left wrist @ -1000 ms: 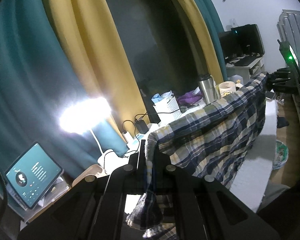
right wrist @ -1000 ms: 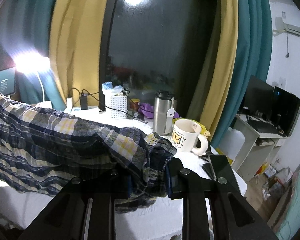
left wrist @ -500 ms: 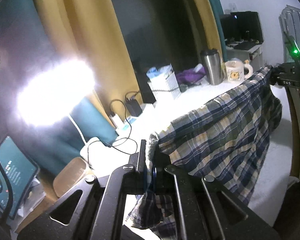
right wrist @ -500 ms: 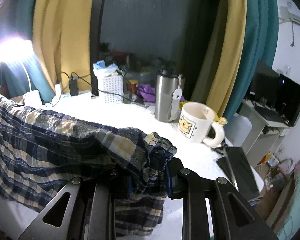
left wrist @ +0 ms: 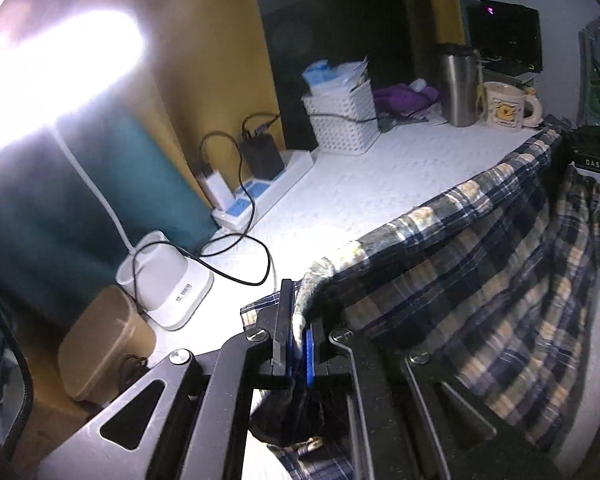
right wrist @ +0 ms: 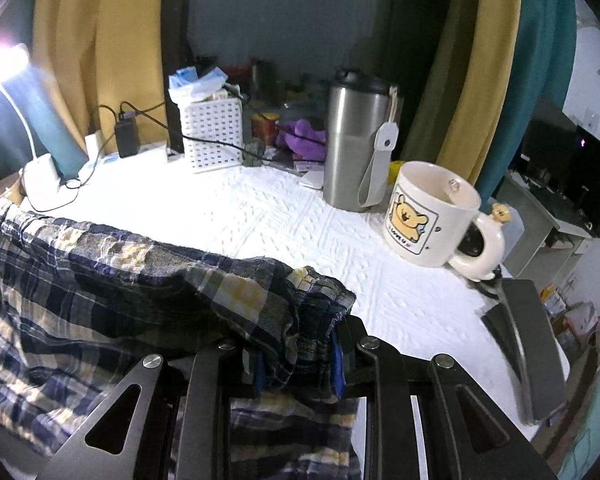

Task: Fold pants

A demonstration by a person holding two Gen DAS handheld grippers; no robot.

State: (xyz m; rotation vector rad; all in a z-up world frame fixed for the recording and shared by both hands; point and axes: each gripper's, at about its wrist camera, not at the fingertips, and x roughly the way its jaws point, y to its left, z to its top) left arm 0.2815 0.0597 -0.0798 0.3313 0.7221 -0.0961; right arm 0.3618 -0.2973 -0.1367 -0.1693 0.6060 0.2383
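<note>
The blue, white and yellow plaid pants [left wrist: 480, 264] hang stretched between my two grippers above the white textured table [left wrist: 364, 184]. My left gripper [left wrist: 298, 336] is shut on one end of the cloth. My right gripper [right wrist: 296, 360] is shut on the bunched other end of the pants [right wrist: 112, 280], and it shows as a dark block in the left wrist view [left wrist: 592, 152] at the far right. The lower part of the pants hangs below the taut top edge.
On the table stand a bear mug [right wrist: 428, 212], a steel tumbler [right wrist: 356, 140], a white basket [right wrist: 212, 136], a power strip with chargers [left wrist: 260, 192] and a bright lamp on a white base [left wrist: 164, 284]. A dark flat object [right wrist: 528, 344] lies by the right edge.
Both grippers have come down and forward toward the table with the pants still stretched between them. The table and the things on it now look closer in both views.
</note>
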